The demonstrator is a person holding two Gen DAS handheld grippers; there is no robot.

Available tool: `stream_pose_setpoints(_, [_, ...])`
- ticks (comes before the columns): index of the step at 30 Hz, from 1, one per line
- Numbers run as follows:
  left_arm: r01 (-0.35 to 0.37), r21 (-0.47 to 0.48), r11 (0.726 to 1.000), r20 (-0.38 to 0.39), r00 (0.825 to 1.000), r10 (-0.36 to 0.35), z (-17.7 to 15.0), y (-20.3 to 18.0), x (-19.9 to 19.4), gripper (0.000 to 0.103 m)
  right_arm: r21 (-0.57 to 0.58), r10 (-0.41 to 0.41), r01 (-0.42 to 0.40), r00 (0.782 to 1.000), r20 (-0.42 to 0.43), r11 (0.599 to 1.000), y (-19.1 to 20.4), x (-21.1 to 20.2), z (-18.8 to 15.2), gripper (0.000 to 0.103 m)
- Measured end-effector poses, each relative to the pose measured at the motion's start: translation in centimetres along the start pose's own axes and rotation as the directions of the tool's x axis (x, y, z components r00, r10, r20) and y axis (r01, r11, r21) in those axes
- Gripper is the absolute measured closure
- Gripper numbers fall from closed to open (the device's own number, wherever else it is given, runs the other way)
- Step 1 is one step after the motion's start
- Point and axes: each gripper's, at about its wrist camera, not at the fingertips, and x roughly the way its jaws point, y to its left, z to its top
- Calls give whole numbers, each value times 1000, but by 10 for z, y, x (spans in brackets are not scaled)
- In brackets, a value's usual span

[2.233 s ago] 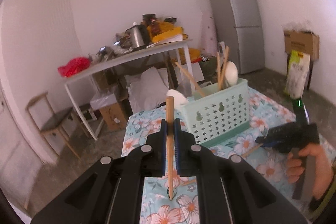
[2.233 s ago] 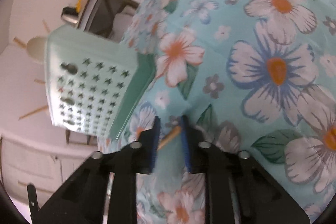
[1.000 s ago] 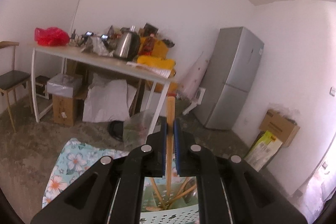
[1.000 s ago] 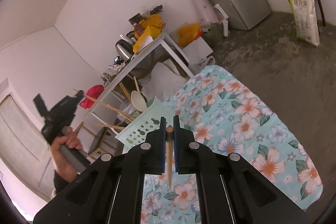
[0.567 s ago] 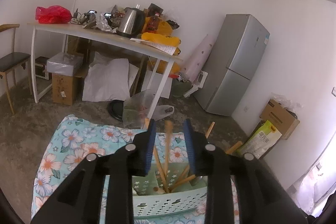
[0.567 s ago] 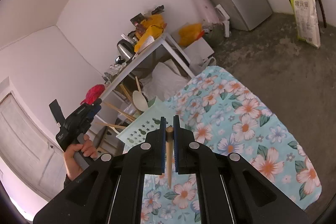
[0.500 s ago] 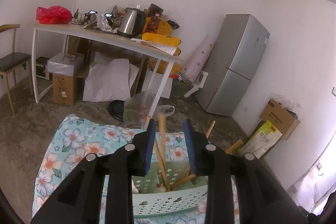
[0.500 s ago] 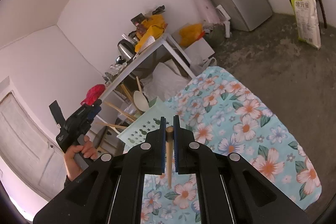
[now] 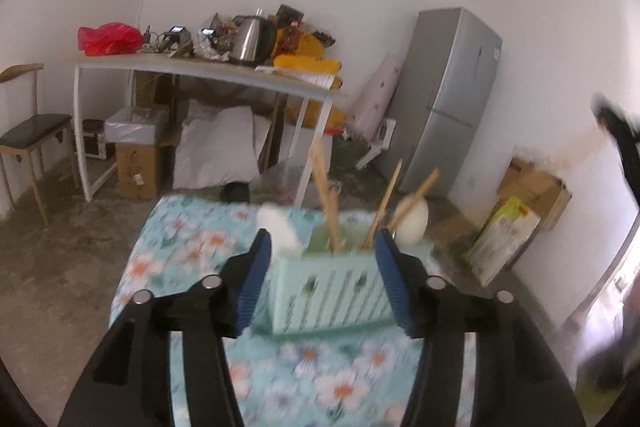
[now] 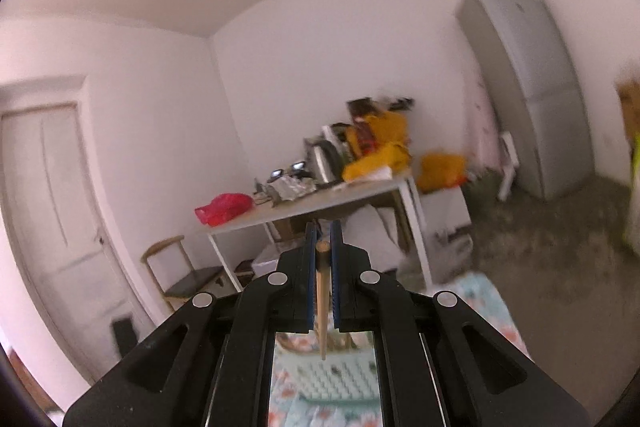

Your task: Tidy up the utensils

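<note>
A mint green perforated basket (image 9: 332, 299) stands on the floral tablecloth (image 9: 184, 255). It holds several wooden chopsticks (image 9: 326, 199) and two white spoons (image 9: 412, 223). My left gripper (image 9: 320, 279) is open and empty, just in front of the basket with its jaws either side of it. My right gripper (image 10: 322, 247) is shut on a wooden chopstick (image 10: 321, 291), held upright above the basket (image 10: 340, 371), which shows below between the gripper arms. The other gripper shows blurred at the right edge of the left wrist view (image 9: 624, 147).
A white table (image 9: 200, 71) behind holds a kettle (image 9: 250, 43), a red bag (image 9: 108, 37) and clutter. A grey fridge (image 9: 452, 99), cardboard boxes (image 9: 532, 187), a chair (image 9: 28, 131) and a white door (image 10: 52, 203) stand around the room.
My left gripper opened and let its chopstick drop into the basket, then pulled back. My right gripper swung over above the basket with its chopstick.
</note>
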Motion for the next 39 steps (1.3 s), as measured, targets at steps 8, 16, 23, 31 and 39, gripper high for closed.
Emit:
stream_pose_setpoints(8, [-74,25,997,-56,996,75,-48,16,-24,39,-201,-30,-5,985,-171,980,28,100,-16,98])
stream_pose_setpoints(16, [-88,43,995,-54,994,90,-59,17,-32,36,-215,-72,3,947,-314,977,26,136,-51,98])
stream_pose_setpoints(23, [-77,55,996,-31,996,78,-56,11,-33,32,-80,-2,-21,959,-283,997,17,106,-45,80])
stream_pose_setpoints(31, [-66,53,996,2,998,66,-49,0,-39,23,-33,-36,30,976,-217,999,15,35,-59,54])
stream_pose_setpoints(39, [-234,92,968,35,972,232,-46,-22,-45,8,-208,-375,323,874,-309,923,30,12,-147,20])
